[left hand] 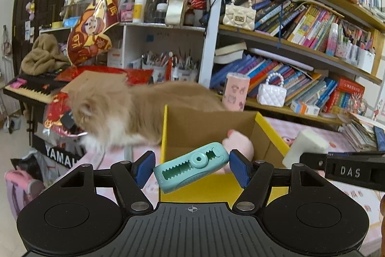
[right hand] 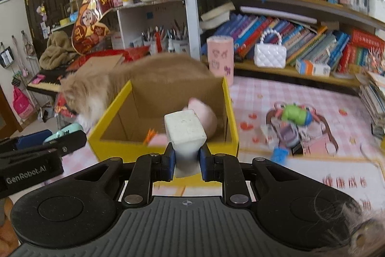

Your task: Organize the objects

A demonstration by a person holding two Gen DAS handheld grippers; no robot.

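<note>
My left gripper [left hand: 191, 166] is shut on a teal plastic toy [left hand: 191, 168] with toothed slots, held tilted in front of the yellow cardboard box [left hand: 272, 131]. My right gripper [right hand: 185, 161] is shut on a white block [right hand: 185, 129], just before the near wall of the same box [right hand: 110, 110]. A pink plush [right hand: 204, 115] lies inside the box, with something orange [right hand: 150, 135] beside it. In the left wrist view the white block [left hand: 304, 148] and the right gripper's finger show at the right. The left gripper's fingers [right hand: 62, 142] with the teal toy appear at the left of the right wrist view.
An orange and white cat [left hand: 115, 110] moves along the far left side of the box. Loose toys [right hand: 296, 124] lie on the pink patterned mat [right hand: 264, 93] to the right. Bookshelves [left hand: 300, 49], a pink cup [right hand: 220, 57], a white handbag [right hand: 269, 53] and a keyboard [left hand: 33, 88] stand behind.
</note>
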